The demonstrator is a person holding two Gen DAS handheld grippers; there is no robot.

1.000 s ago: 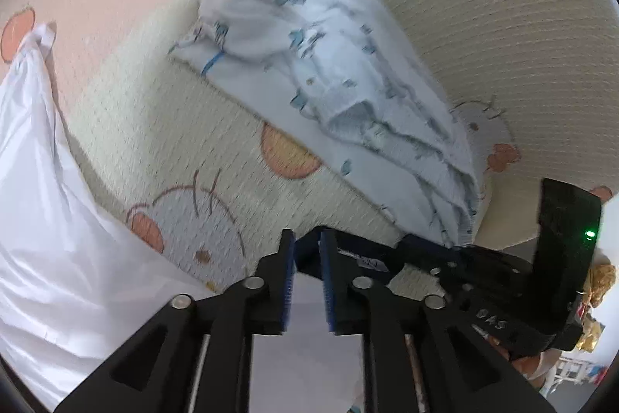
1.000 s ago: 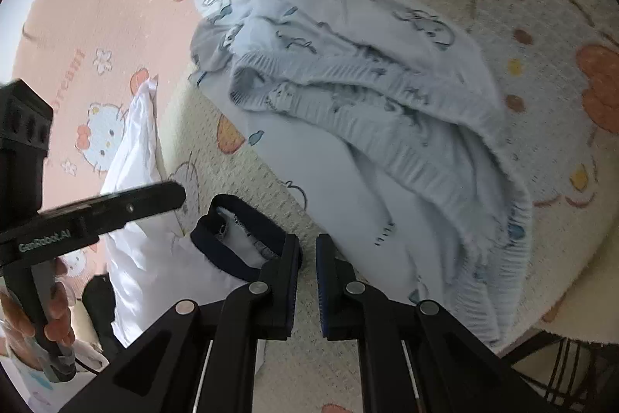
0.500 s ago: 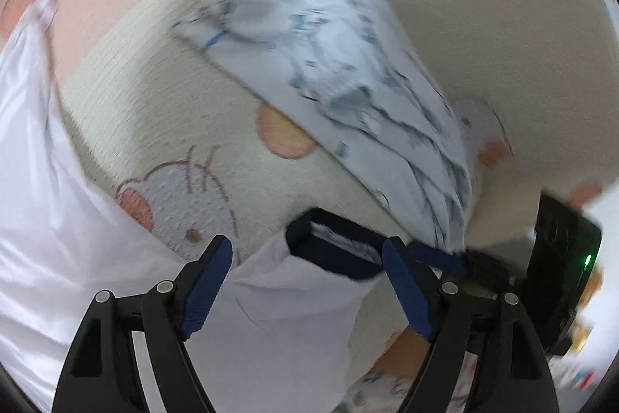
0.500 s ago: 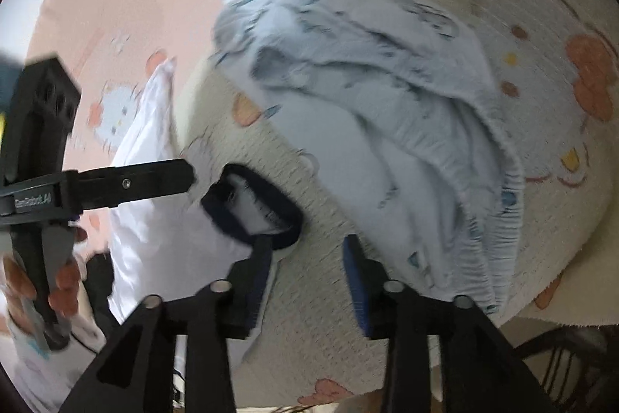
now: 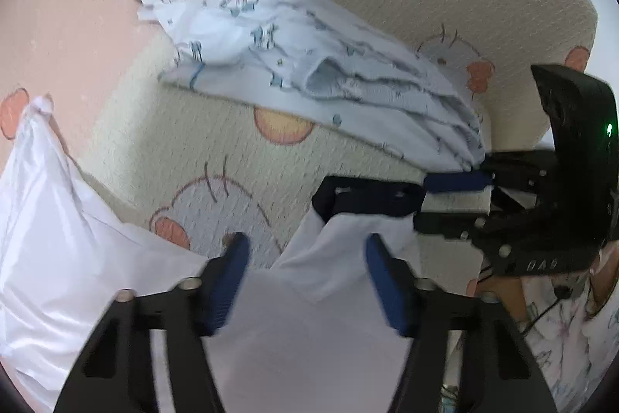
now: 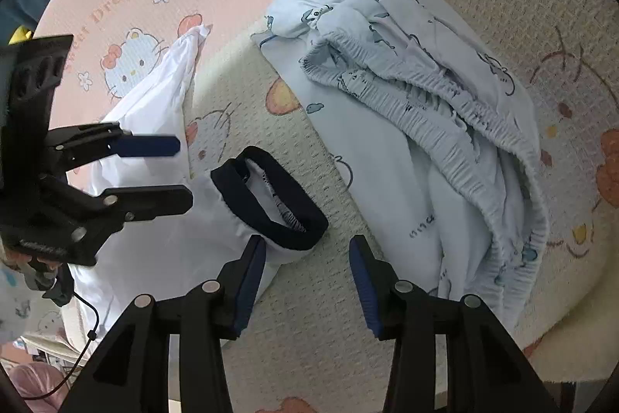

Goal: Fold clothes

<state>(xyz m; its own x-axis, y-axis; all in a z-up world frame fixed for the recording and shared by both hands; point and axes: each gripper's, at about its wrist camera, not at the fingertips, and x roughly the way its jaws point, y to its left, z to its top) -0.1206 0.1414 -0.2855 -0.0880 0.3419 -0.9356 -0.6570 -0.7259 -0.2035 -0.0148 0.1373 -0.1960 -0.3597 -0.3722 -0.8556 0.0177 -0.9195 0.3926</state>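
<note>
Cream and pink padded play mat (image 6: 309,335) with cartoon cats and chicks fills both views, its surface dimpled like quilting. On it lies the white garment (image 6: 154,242), smooth thin cloth with a dark navy ribbed cuff (image 6: 271,200) standing open as a loop, at the lower left centre of the right wrist view and at the bottom centre of the left wrist view. To its upper right, just beside it, a crumpled pale blue printed garment (image 6: 425,111) with gathered elastic edging lies heaped.

Left gripper (image 5: 305,277) has its blue-padded jaws apart and closing, white cloth lying between them but not pressed. Right gripper (image 6: 307,281) has its jaws apart and opening; bare mat lies between them, and its left pad (image 6: 251,277) sits at the edge of the white cloth just below the cuff. Each tool is black plastic
</note>
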